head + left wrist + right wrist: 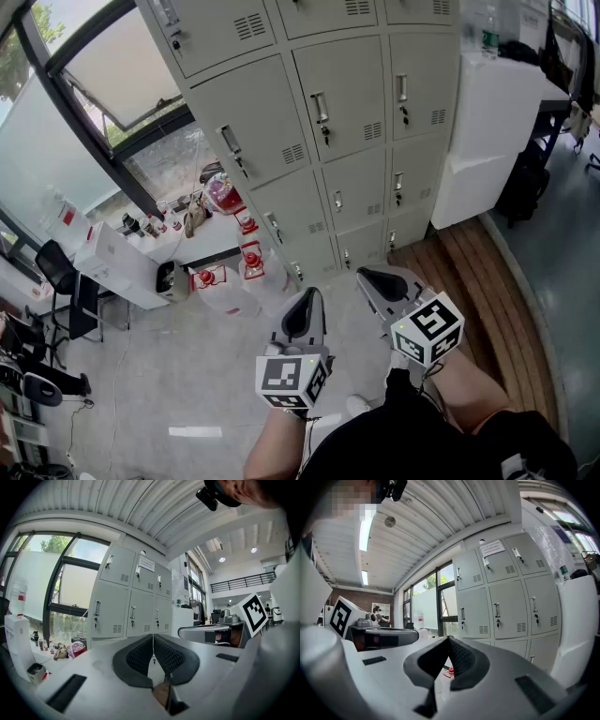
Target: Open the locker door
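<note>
I held both claws low in the frame, well apart from the pale grey metal locker bank [347,103], which filled the upper middle of the head view with every visible door closed. The left claw [306,294] had its black pads pressed together on nothing. The right claw [362,274] was likewise pinched tight and empty. Red-capped bottles [246,246] stood on the floor by the lockers' lower left.

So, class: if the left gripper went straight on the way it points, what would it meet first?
The left gripper would most likely meet the grey lockers ahead; which door it would reach is unclear at this depth. Nothing shows in between.
</note>
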`<state>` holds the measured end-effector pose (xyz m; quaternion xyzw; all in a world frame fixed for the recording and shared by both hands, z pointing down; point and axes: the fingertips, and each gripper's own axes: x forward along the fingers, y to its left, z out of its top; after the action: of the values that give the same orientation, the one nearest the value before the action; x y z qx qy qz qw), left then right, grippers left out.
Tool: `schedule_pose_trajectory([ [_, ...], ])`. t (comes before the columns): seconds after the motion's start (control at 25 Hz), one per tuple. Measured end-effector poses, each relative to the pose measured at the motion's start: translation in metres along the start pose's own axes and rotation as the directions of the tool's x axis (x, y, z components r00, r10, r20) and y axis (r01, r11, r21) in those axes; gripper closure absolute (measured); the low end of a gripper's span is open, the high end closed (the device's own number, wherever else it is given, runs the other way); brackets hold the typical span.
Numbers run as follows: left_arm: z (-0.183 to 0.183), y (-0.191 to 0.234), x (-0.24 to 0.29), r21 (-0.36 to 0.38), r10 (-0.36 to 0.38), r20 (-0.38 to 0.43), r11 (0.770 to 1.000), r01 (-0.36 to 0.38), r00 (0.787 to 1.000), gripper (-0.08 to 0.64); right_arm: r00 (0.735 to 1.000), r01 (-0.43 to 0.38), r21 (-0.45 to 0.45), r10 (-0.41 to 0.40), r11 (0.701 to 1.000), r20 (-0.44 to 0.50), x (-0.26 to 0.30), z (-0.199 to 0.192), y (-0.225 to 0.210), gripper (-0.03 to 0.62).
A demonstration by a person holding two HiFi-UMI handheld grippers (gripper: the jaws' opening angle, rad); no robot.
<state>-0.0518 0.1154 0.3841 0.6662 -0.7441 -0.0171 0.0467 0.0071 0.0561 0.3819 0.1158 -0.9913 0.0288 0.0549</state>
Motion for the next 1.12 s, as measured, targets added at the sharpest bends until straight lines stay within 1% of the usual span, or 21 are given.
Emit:
schedule_pose_trajectory([
  [0.24, -0.002, 0.003, 0.002, 0.001, -0.003, 0.003, 1.000, 0.003, 1.000, 0.540, 1.000, 0.001, -0.003, -0.001, 1.000, 0.000, 0.003, -0.003, -0.001, 0.538],
  [0.44, -0.004, 0.001, 0.002, 0.003, -0.010, -0.006, 1.000, 0.010, 1.000, 0.540, 0.999, -0.033, -0.020, 0.034, 0.999, 0.031, 0.002, 0.002, 0.006, 0.538],
  [0.52, -0.004, 0.000, 0.003, 0.003, -0.015, -0.012, 1.000, 0.015, 1.000, 0.540, 0.999, -0.031, -0.021, 0.031, 0.999, 0.034, 0.001, 0.003, 0.006, 0.538],
  [0.88, -0.001, -0.005, 0.019, 0.012, -0.026, -0.016, 1.000, 0.026, 1.000, 0.540, 0.999, -0.009, -0.023, 0.010, 1.000, 0.041, 0.006, 0.012, -0.017, 0.538],
  [1.12, 0.003, 0.005, 0.037, 0.012, 0.003, -0.018, 1.000, -0.002, 1.000, 0.540, 0.999, -0.028, -0.028, 0.029, 0.999, 0.044, 0.026, 0.020, -0.038, 0.538],
])
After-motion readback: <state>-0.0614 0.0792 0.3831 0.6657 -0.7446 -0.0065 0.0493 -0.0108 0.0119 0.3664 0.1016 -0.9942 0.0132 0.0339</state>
